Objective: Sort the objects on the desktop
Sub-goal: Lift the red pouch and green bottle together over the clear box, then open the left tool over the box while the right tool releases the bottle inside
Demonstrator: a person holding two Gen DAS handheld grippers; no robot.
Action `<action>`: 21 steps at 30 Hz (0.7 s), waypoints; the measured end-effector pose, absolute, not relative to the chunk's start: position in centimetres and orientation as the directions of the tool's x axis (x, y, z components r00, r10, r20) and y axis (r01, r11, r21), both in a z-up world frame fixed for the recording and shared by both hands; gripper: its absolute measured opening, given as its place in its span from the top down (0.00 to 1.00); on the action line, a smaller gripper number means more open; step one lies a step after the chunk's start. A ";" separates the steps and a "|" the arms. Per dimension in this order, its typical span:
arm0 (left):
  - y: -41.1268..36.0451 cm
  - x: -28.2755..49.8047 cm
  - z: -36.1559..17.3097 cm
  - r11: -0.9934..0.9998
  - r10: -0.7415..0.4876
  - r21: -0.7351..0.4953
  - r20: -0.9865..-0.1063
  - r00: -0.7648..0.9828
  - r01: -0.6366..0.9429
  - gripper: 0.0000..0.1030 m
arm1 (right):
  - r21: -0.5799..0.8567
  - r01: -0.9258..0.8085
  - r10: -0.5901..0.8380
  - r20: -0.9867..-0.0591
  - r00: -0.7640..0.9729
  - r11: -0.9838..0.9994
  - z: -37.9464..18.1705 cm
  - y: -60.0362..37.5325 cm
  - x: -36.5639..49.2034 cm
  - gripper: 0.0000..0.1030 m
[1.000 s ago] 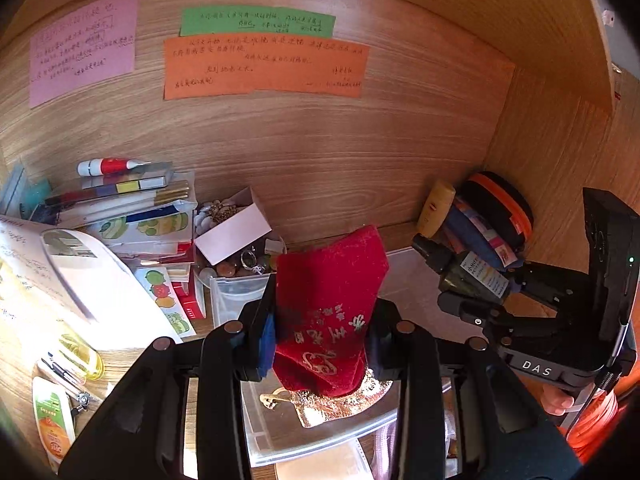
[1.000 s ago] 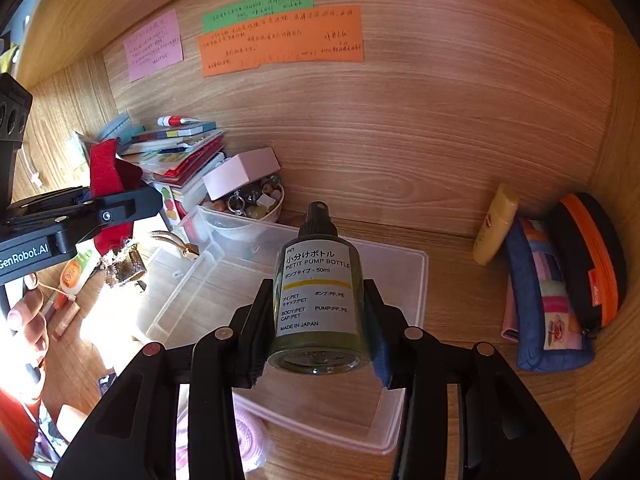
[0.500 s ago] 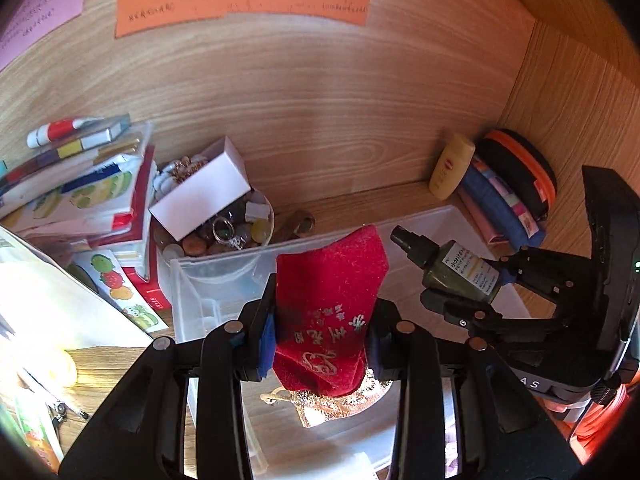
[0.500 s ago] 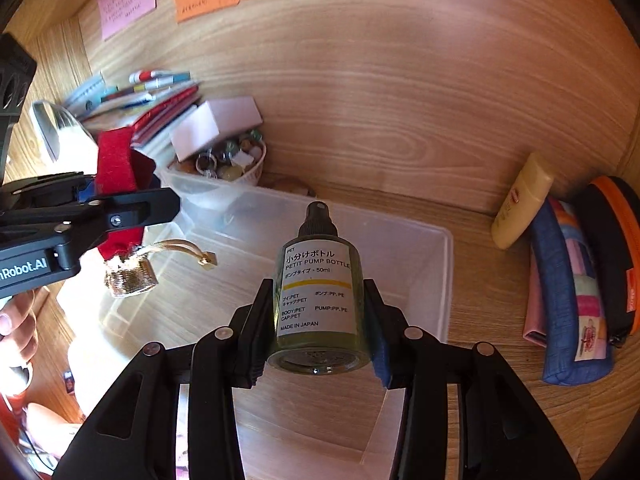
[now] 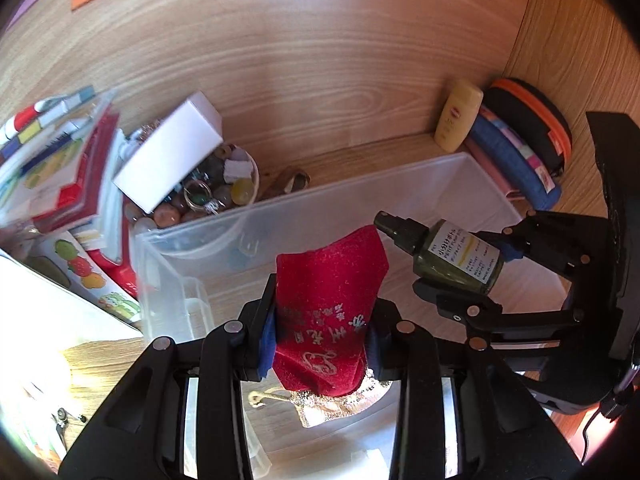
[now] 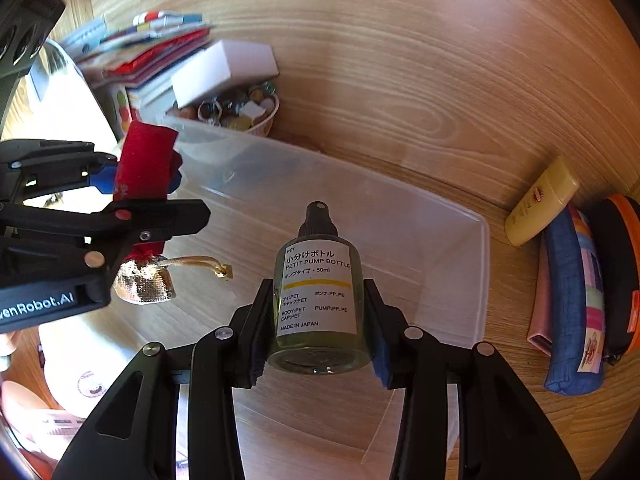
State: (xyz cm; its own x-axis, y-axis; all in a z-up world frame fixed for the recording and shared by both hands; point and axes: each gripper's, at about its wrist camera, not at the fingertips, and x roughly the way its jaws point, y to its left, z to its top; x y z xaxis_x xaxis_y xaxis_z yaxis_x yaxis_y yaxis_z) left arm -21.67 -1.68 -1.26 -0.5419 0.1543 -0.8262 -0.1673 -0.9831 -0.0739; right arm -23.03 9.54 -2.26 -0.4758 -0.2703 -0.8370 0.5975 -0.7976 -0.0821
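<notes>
The left gripper (image 5: 322,338) pinches the red pouch (image 5: 328,312), the right gripper (image 6: 316,344) the pump bottle (image 6: 316,296); both hang above the clear bin (image 6: 460,248), not yet released, and the bin looks otherwise empty.

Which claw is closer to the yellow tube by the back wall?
Right. The right claw, gripping the spray bottle, is on the tube's side of the bin; the left claw, holding the red pouch, sits further left.

Wood-grain back wall (image 5: 320,60) met a side panel (image 5: 568,40) at the right corner; the wooden surface (image 6: 500,420) lay below, sunlit brightly at left.
</notes>
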 end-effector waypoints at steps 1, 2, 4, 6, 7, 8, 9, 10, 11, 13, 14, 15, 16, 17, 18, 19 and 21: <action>-1.6 -21.8 -1.5 -0.983 0.155 -0.074 -0.834 -0.530 -0.170 0.66 | -0.092 0.598 -0.260 -0.841 -0.475 -0.796 -2.4 9.4 -23.1 0.63; -1.5 -22.0 -1.8 -0.982 0.155 -0.076 -0.841 -0.518 -0.171 0.66 | -0.102 0.600 -0.251 -0.844 -0.474 -0.793 -2.6 9.2 -23.1 0.63; -1.4 -22.1 -2.1 -0.983 0.154 -0.078 -0.850 -0.503 -0.169 0.66 | -0.110 0.607 -0.237 -0.854 -0.463 -0.787 -3.0 8.9 -23.2 0.63; -1.4 -22.2 -2.4 -0.984 0.149 -0.076 -0.855 -0.497 -0.164 0.66 | -0.105 0.613 -0.235 -0.862 -0.448 -0.783 -3.1 8.9 -23.2 0.63; -1.4 -22.2 -2.5 -0.984 0.146 -0.075 -0.858 -0.492 -0.161 0.66 | -0.112 0.613 -0.229 -0.863 -0.450 -0.782 -3.1 8.8 -23.3 0.63; -1.4 -22.2 -2.5 -0.984 0.147 -0.077 -0.860 -0.489 -0.160 0.66 | -0.128 0.613 -0.216 -0.864 -0.455 -0.780 -3.2 8.8 -23.2 0.63; -1.4 -22.2 -2.5 -0.984 0.147 -0.077 -0.860 -0.489 -0.160 0.65 | -0.136 0.614 -0.210 -0.865 -0.456 -0.777 -3.2 8.7 -23.2 0.63; -1.4 -22.1 -2.4 -0.984 0.142 -0.072 -0.861 -0.488 -0.160 0.59 | -0.136 0.613 -0.204 -0.869 -0.451 -0.778 -3.3 8.7 -23.3 0.63; -1.4 -22.0 -2.4 -0.984 0.139 -0.067 -0.861 -0.489 -0.162 0.55 | -0.132 0.615 -0.200 -0.875 -0.441 -0.777 -3.4 8.7 -23.5 0.63; -1.4 -21.8 -2.3 -0.984 0.135 -0.059 -0.860 -0.492 -0.168 0.50 | -0.129 0.621 -0.194 -0.884 -0.425 -0.773 -3.5 8.6 -23.6 0.63; -1.4 -21.7 -2.3 -0.984 0.133 -0.056 -0.860 -0.493 -0.168 0.45 | -0.135 0.621 -0.187 -0.885 -0.426 -0.772 -3.5 8.5 -23.7 0.63; -1.4 -21.7 -2.2 -0.984 0.132 -0.055 -0.859 -0.495 -0.168 0.43 | -0.147 0.620 -0.179 -0.884 -0.432 -0.770 -3.5 8.4 -23.6 0.63; -1.5 -21.7 -2.2 -0.984 0.135 -0.057 -0.858 -0.496 -0.168 0.41 | -0.151 0.620 -0.174 -0.885 -0.432 -0.770 -3.6 8.4 -23.6 0.63; -1.7 -21.5 -2.2 -0.984 0.134 -0.056 -0.858 -0.496 -0.169 0.41 | -0.149 0.619 -0.170 -0.889 -0.425 -0.771 -3.7 8.4 -23.7 0.63; -1.7 -21.5 -2.2 -0.984 0.129 -0.052 -0.859 -0.495 -0.168 0.41 | -0.145 0.619 -0.166 -0.894 -0.416 -0.772 -3.8 8.4 -23.9 0.63; -1.8 -21.5 -2.2 -0.985 0.125 -0.048 -0.860 -0.495 -0.166 0.41 | -0.143 0.618 -0.163 -0.897 -0.411 -0.773 -3.8 8.4 -23.9 0.63; -1.7 -21.3 -2.0 -0.986 0.114 -0.036 -0.858 -0.501 -0.163 0.37 | -0.147 0.615 -0.159 -0.896 -0.414 -0.774 -3.9 8.4 -23.9 0.63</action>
State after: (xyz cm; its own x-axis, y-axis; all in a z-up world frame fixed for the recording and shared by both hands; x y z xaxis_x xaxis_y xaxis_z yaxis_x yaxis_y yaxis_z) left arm -21.32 -1.73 -2.05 -0.5014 0.1144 -0.8576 -0.1629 -0.9860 -0.0363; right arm -23.88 8.39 -3.86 -0.4143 -0.1591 -0.8961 0.6153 -0.7745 -0.1470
